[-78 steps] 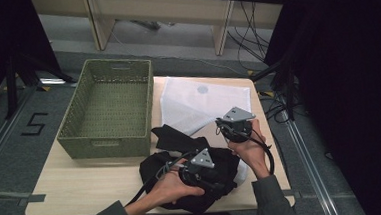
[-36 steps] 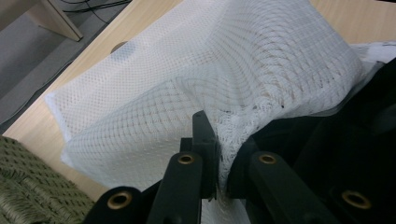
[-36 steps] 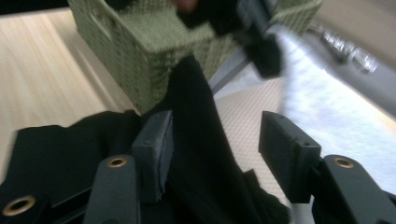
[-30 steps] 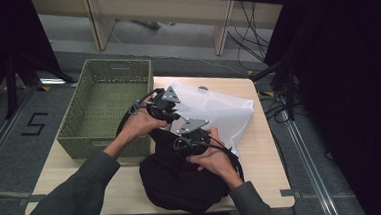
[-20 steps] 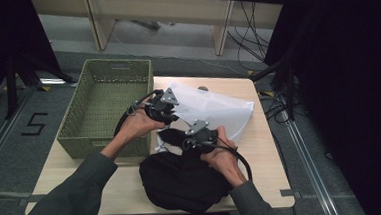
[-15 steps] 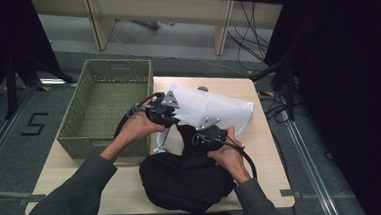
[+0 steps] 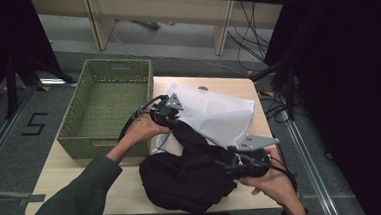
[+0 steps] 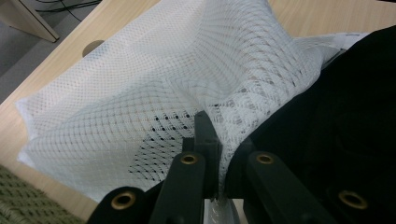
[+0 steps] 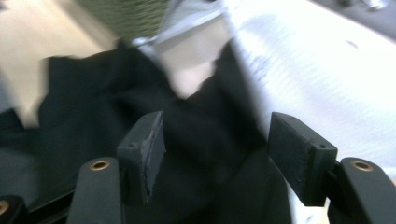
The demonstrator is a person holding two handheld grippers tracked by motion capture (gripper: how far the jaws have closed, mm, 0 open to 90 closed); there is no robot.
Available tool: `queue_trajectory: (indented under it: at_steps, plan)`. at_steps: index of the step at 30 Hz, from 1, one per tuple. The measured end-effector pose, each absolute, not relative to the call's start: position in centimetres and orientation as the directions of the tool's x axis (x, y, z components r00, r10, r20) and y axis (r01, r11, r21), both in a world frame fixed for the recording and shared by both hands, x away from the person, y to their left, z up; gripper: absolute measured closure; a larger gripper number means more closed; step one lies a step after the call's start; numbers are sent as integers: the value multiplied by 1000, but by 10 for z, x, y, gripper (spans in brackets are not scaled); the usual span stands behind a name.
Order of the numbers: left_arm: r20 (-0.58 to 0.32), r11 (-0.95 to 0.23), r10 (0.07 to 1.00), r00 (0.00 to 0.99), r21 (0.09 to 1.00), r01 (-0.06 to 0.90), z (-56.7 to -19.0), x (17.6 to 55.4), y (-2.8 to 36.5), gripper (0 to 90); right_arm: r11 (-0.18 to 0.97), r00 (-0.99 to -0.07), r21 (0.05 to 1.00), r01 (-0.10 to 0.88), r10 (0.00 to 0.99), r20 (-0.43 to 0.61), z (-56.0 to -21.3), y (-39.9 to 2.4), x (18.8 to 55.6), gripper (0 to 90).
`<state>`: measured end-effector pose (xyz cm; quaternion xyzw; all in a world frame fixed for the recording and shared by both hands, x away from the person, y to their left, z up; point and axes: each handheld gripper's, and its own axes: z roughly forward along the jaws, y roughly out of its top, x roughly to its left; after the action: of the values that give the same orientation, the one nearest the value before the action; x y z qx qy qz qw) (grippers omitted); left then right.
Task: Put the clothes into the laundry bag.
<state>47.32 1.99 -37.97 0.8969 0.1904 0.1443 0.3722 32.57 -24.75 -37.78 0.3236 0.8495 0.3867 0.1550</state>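
A white mesh bag [image 7: 214, 113] lies on the wooden table [image 7: 67, 175], its near edge lifted. My left gripper [image 7: 175, 118] is shut on that edge; in the left gripper view the mesh [image 8: 140, 93] is pinched between the closed jaws of the left gripper [image 8: 210, 137]. A black garment [image 7: 183, 180] is heaped at the front, one end reaching up into the bag's mouth. My right gripper [image 7: 230, 166] is at the heap's right side. The right gripper [image 9: 215, 140] has just been opening, and the black cloth [image 9: 84, 93] lies beyond its spread pads, not pressed.
A green woven basket [image 7: 100, 145] stands at the table's left, nothing in it. Dark equipment and cables stand off the right edge. Bare wood shows at the front left and behind the bag.
My right gripper has moved from the bag's mouth to the right and toward the front edge, with its jaws now wider. The left gripper still holds the bag's edge in the same place.
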Motion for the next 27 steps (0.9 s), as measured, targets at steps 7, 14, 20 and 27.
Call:
queue_trajectory:
  at_steps: [7, 14, 20, 27]
  plan:
    - [113, -641, 436, 893, 736, 220, -380, 470, 10, 871, 547, -783, 696, 465, 622, 34, -422, -219, 318, 304]
    - [117, -685, 354, 928, 708, 172, -383, 460, 1, 873, 697, -823, 598, 395, 558, -107, -449, -189, 342, 800]
    - [121, -682, 321, 939, 717, 140, -376, 452, 3, 873, 656, -736, 693, 300, 621, -269, -399, -187, 365, 831]
    - [124, -672, 335, 934, 726, 145, -371, 458, 11, 874, 625, -667, 674, 394, 699, -259, -420, -183, 419, 834]
